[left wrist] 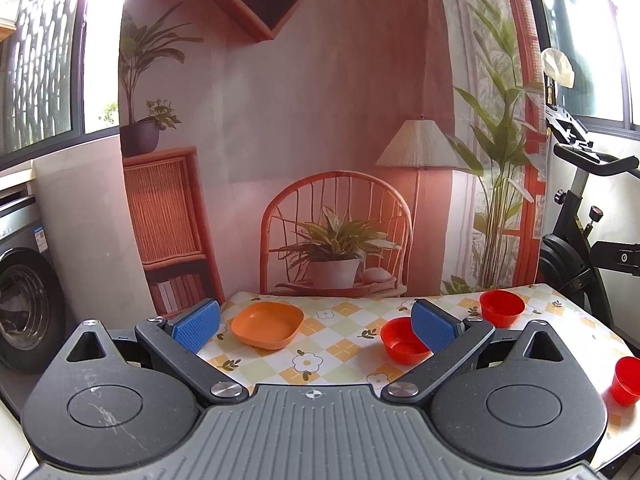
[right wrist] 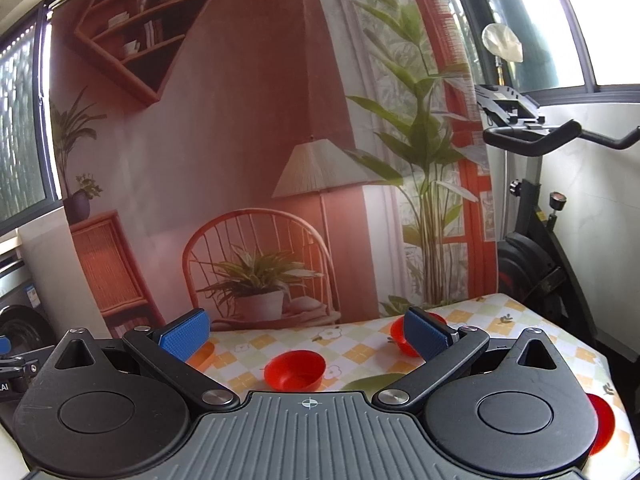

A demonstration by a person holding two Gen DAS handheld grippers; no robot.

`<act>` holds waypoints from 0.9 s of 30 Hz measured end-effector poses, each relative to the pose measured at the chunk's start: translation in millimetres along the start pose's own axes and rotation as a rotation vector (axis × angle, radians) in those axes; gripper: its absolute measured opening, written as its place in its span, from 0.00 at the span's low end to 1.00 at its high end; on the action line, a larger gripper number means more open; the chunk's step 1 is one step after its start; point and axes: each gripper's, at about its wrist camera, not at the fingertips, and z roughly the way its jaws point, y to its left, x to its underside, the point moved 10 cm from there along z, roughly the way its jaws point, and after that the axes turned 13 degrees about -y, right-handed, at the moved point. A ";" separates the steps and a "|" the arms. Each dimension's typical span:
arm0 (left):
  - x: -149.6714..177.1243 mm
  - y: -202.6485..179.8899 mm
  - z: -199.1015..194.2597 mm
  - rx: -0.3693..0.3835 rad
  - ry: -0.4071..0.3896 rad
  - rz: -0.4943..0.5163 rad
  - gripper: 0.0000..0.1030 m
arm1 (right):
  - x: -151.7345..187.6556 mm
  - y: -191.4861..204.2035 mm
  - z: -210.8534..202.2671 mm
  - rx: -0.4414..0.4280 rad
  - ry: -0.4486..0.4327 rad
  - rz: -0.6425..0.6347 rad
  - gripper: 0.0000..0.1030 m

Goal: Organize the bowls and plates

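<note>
An orange square plate (left wrist: 267, 325) lies on the checked tablecloth (left wrist: 340, 354) near the table's far left corner. Three red bowls stand to its right: one in the middle (left wrist: 402, 342), one farther back (left wrist: 501, 307), one at the near right edge (left wrist: 627, 380). My left gripper (left wrist: 316, 326) is open above the table, empty, with the plate just inside its left finger. My right gripper (right wrist: 305, 334) is open and empty too; a red bowl (right wrist: 295, 370) sits between its fingers, another (right wrist: 400, 336) is partly hidden behind the right finger, and a third (right wrist: 602, 424) peeks out at lower right. A sliver of the orange plate (right wrist: 202, 354) shows by the left finger.
A printed backdrop (left wrist: 320, 120) of a room hangs right behind the table's far edge. An exercise bike (left wrist: 576, 216) stands to the right of the table, a washing machine (left wrist: 24, 304) to the left. A green patch (right wrist: 368, 382) lies on the cloth near my right gripper.
</note>
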 end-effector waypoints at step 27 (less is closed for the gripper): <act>69.3 2.6 131.7 0.074 0.205 -0.003 0.77 | 133.0 2.2 122.7 -0.052 0.275 -0.018 0.77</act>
